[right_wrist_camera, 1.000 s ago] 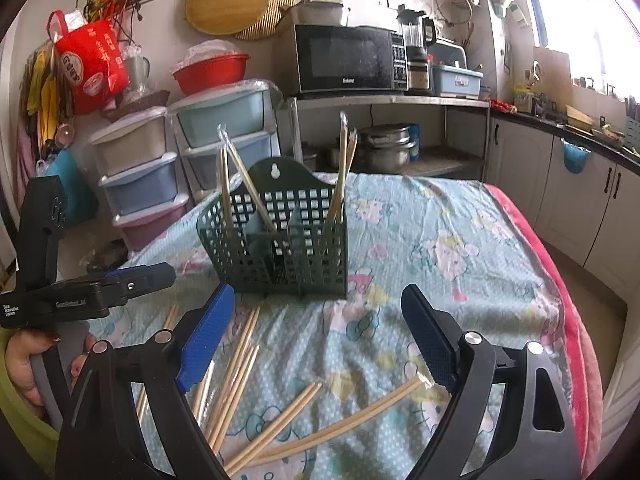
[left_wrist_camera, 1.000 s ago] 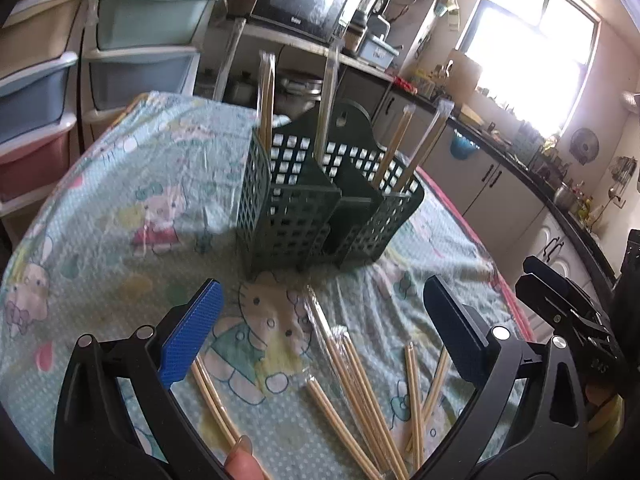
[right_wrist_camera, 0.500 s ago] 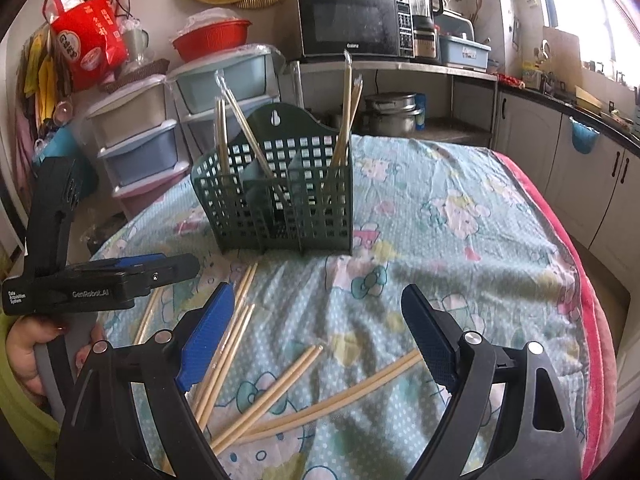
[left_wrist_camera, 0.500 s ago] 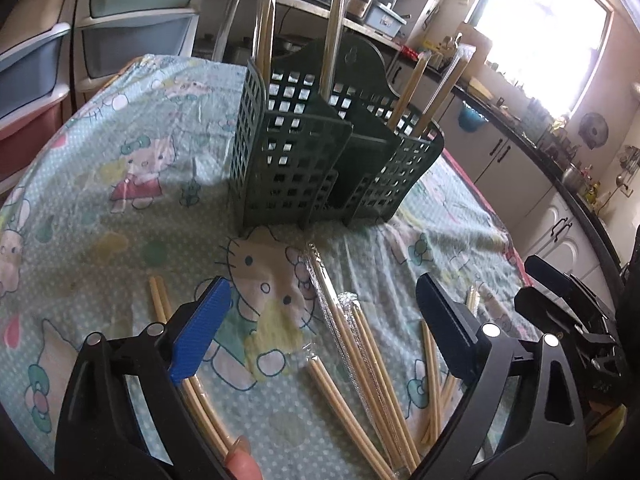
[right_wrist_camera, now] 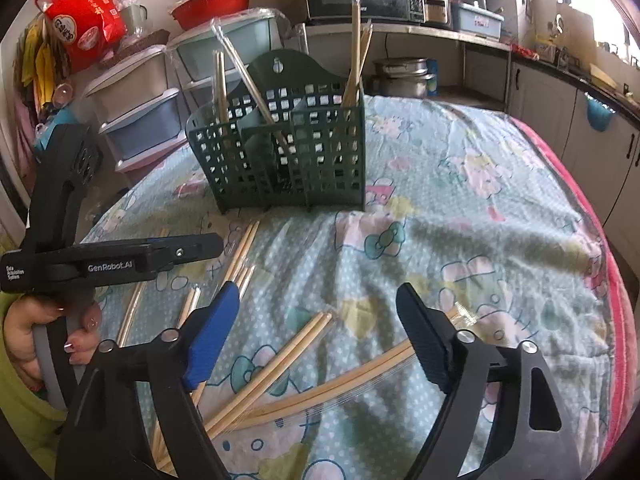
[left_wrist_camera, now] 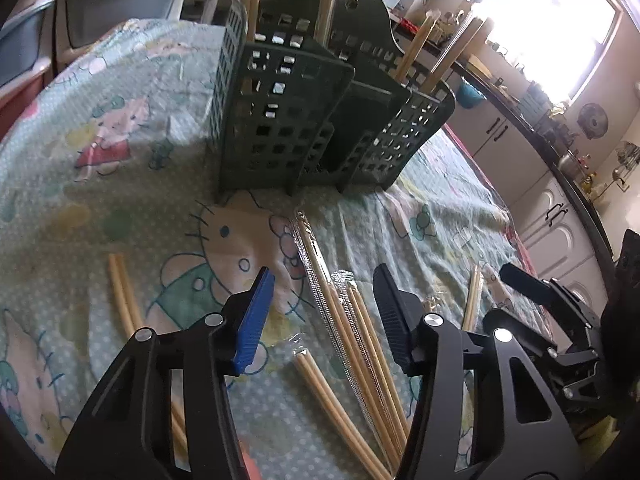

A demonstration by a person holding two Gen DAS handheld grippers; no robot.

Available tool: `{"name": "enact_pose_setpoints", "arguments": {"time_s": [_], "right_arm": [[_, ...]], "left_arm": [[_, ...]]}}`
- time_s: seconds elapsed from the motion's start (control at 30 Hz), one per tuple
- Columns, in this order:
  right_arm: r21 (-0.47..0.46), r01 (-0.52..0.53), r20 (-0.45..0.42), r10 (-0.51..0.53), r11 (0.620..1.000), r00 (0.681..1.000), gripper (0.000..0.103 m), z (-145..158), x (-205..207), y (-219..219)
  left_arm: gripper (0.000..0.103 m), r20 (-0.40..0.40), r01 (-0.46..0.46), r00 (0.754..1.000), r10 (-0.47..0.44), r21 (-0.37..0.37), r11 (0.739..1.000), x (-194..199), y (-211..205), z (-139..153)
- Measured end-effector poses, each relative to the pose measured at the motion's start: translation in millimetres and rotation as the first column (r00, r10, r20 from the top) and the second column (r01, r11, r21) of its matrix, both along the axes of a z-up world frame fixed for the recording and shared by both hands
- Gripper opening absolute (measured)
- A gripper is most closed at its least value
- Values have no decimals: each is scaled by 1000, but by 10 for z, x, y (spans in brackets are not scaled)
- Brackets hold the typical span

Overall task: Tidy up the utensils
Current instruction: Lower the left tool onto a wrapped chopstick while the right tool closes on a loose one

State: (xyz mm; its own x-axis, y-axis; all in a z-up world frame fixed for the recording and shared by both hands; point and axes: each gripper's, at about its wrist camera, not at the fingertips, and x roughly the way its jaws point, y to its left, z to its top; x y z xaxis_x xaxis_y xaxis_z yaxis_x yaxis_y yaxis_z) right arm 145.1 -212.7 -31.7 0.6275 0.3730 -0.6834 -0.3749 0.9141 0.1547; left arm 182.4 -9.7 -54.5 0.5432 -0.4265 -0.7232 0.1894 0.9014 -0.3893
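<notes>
Cartoon-print cloth (right_wrist_camera: 460,216) covers the desk, where a green basket (right_wrist_camera: 288,156) holds upright chopsticks. Loose chopsticks (left_wrist_camera: 360,344) lie before it. Left tool (left_wrist_camera: 324,312) is closing above wrapped pairs, gripping nothing; right tool (right_wrist_camera: 316,332) is closing, empty.

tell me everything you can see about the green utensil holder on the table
The green utensil holder is dark green perforated plastic, with a grid of square holes, inner dividers and a raised arched back with a hanging hole. It stands upright on the cartoon-print tablecloth. Several pairs of wooden chopsticks, some in clear wrappers, lean inside its compartments. Neither gripper touches it.
</notes>
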Motion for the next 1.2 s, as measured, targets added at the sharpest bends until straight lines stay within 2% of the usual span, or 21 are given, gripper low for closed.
{"name": "enact_pose_setpoints", "arguments": {"time_s": [0.2,0.4,0.73,0.93,1.2], "right_arm": [[14,-16,-55,17,1000,998,58,-115,67,17],[30,-25,-107,28,999,994,51,-239,156,44],[40,-36,-142,41,999,989,48,-340,236,98],[46,-33,-168,40,998,985,44,-395,278,101],[42,-33,-179,40,999,983,38,-440,324,100]], "left_arm": [[44,-41,19,999,-19,-19,1000,99,-57,-55],[44,-76,19,997,-21,-17,1000,229,-120,-115],[43,-111,-12,994,11,-13,1000,430,-154,-199],[36,-115,-43,992,42,-5,999,543,-158,-212],[19,-111,-76,991,77,14,997,641,-107,-234]]}}
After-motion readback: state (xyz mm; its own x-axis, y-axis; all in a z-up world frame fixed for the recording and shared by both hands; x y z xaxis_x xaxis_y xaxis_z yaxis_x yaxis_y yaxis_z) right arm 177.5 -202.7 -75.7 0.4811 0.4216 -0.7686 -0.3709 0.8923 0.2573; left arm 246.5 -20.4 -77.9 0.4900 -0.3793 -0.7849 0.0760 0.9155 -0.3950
